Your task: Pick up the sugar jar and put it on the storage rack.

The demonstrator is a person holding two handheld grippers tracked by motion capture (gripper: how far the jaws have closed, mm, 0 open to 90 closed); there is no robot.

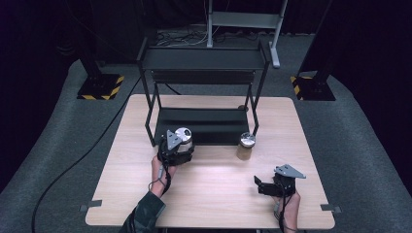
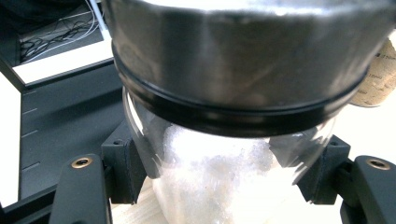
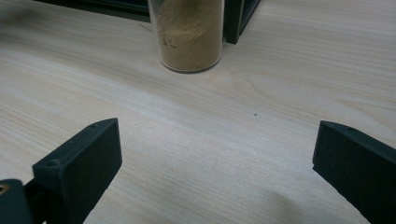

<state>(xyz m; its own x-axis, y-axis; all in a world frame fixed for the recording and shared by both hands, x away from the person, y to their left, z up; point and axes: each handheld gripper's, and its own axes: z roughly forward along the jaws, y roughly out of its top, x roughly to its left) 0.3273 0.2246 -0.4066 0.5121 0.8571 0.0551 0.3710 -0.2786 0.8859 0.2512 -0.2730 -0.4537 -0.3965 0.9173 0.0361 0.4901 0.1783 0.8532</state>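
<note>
From the high view the left gripper (image 1: 179, 151) pinches a white-powder jar (image 1: 183, 137) at the black rack's (image 1: 204, 124) front edge, probably for shelving; its own view shows the glass (image 2: 219, 186) clamped below the lid; the right gripper (image 3: 215, 177), spread, faces the brown-powder jar (image 3: 189, 35).

No words, brand names or numbers can be read anywhere around me. The closest thing to writing is a cork-coloured object (image 2: 379, 74) at the right edge of my left gripper view, which carries tiny dark print too small and blurred to make out. The only signs are yellow-and-black hazard stripes on the two stand bases on the floor beyond the table, one at the left (image 1: 101, 88) and one at the right (image 1: 311, 87).
</note>
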